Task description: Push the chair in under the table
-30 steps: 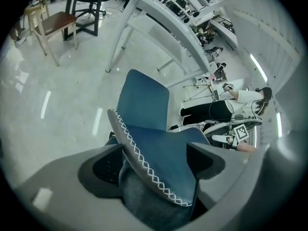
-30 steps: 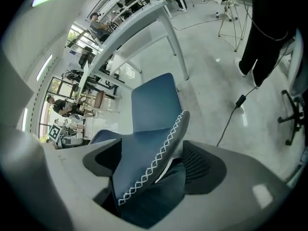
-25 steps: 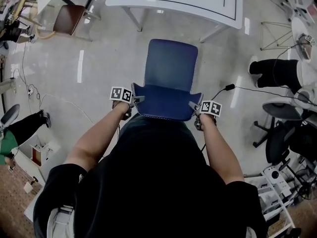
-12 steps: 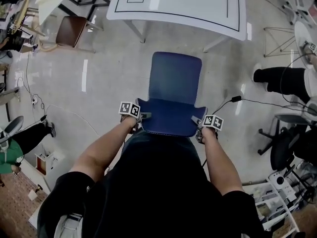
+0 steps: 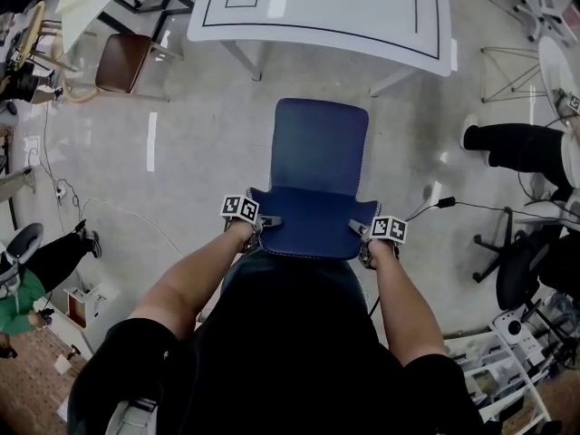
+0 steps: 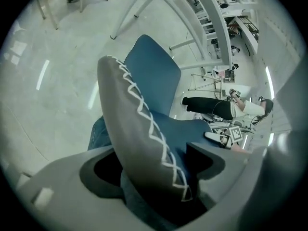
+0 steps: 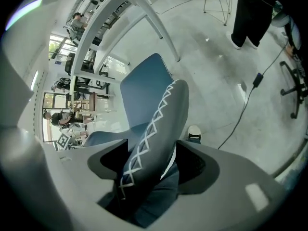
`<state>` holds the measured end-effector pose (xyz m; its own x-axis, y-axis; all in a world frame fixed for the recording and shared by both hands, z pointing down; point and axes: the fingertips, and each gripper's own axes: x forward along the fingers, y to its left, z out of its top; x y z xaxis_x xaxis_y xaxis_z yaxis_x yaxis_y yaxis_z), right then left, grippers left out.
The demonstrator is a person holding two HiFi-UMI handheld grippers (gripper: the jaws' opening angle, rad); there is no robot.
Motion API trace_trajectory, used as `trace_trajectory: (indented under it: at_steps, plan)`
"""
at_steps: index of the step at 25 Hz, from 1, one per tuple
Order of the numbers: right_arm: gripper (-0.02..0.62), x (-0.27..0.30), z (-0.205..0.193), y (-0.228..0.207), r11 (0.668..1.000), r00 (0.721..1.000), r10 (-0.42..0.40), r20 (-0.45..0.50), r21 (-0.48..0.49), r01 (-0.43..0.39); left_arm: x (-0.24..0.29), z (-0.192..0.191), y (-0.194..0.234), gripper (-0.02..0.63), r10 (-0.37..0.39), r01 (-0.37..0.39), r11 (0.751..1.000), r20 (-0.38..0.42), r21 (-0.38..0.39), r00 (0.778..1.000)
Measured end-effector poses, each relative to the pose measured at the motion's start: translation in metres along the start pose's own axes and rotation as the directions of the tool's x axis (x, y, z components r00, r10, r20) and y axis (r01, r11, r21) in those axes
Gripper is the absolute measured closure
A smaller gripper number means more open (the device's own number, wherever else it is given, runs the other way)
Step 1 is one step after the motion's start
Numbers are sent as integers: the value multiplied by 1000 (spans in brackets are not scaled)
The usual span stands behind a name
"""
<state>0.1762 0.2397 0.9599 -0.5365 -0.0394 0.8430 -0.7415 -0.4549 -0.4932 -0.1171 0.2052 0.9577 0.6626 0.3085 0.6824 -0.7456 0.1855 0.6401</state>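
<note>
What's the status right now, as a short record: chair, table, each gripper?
chair: blue, seat toward the table, not yet under it
table: white, ahead; floor shows between it and the chair
left gripper: jaws astride the chair back's left edge; grip unclear
right gripper: jaws have just been closing, now on the chair back's right edge
floor: cable right of the chair

Chair and table on glossy floor
</note>
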Motion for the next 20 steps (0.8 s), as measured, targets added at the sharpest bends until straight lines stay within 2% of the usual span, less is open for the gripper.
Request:
trace_trajectory:
  at_steps: [4,8,12,20]
  plan:
    - [290,0,0,6,999,999,41,-12,-34,-41,1,-1,-1,98,-10,10,1000,-22,14,1000]
    - [311,1,1,9,998,999,30,-31,-60,-32,-3,0,-1,114,-23,24,999,-45,22,999]
    - [342,-3,3,7,999,1000,11,-28,-46,-13,-7,5,-5,125,-59,59,998,-10,13,998]
    - [356,-12,19,40,1000,1000,20,-13,-14,-20,-44,35,-17,132,-70,70,997,18,12,997]
